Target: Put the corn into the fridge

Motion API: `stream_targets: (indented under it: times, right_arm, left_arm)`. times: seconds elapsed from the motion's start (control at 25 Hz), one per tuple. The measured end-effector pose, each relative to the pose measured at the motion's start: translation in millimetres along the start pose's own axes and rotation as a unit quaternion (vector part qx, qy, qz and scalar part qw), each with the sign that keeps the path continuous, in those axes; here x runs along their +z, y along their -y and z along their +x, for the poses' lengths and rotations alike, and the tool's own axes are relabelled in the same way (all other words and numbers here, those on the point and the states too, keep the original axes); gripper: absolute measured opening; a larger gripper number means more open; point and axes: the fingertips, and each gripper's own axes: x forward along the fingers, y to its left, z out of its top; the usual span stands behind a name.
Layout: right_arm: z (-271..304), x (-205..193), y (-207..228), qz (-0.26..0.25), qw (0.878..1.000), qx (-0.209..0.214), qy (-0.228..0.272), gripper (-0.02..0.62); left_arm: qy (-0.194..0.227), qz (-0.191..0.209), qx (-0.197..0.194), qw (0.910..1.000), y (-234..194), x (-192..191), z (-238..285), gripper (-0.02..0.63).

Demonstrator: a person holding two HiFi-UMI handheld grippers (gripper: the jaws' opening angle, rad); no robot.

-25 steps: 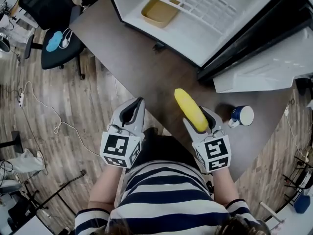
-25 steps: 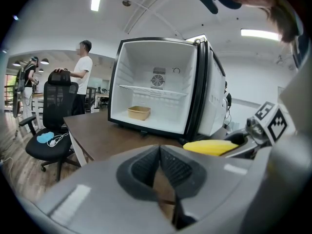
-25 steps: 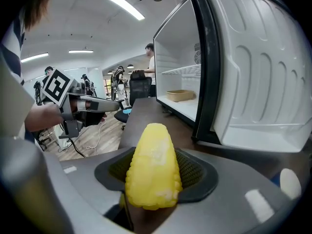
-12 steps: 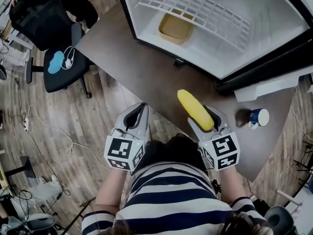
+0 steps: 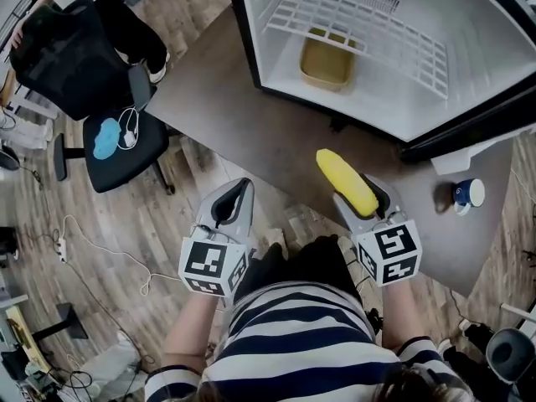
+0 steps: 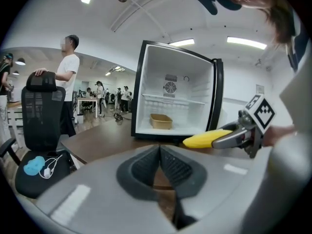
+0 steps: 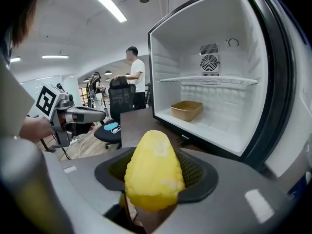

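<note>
- Clamped in the right gripper [image 5: 360, 194]: the corn [image 5: 345, 181], with the jaws pressed against both sides of its thick end.
- Seen along that gripper's own jaws [image 7: 155, 175], the yellow cob [image 7: 153, 152] fills the gap between the ribbed pads and pokes forward past them, tapered tip first.
- Held in the air over the dark table [image 5: 251, 132], close to its near edge and still outside the fridge [image 5: 381, 99].
- Tip of the cob aimed toward the open front of the fridge, well short of its lower lip.
- Left gripper [image 5: 232, 199] carried level beside the right one, at the table's near edge, with wooden floor [image 5: 100, 224] below its body.
- Jaws of the left gripper [image 6: 160, 164] pressed together at the tips, gripping nothing.
- From the left gripper's camera, right gripper [image 6: 242, 134] and corn [image 6: 207, 139] visible at the right, the cob lying nearly level and pointing left.
- Fridge standing on the far part of the table, door swung open at the right, white inside.
- On the fridge floor, toward the back, a tan tray [image 5: 327, 61]; above it, a white wire shelf [image 5: 373, 32].
- Blue and white mug [image 5: 466, 194] on the table near its right edge, beside the fridge's front corner and apart from the right gripper.
- Black office chair [image 5: 84, 65] off the table's left corner, with a blue pouch [image 5: 107, 137] and a white cable on its seat.
</note>
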Motion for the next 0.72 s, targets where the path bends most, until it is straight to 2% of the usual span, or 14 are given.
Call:
stream_targets:
  times: [0.12, 0.32, 0.72]
  right_arm:
    - [0, 6, 3, 0.011, 1.0, -0.023, 0.01, 0.25]
    - [14, 25, 36, 0.026, 0.997, -0.063, 0.034, 0.25]
    - [38, 53, 110, 0.053, 0.987, -0.13, 0.083, 0.249]
  left_arm:
    - [-0.004, 0.003, -0.02, 0.9998, -2, 2, 5, 0.0]
    - [-0.006, 0.005, -0.053, 0.9986, 5, 6, 40, 0.0]
    - [0.018, 0.019, -0.063, 0.9976, 17, 43, 100, 0.0]
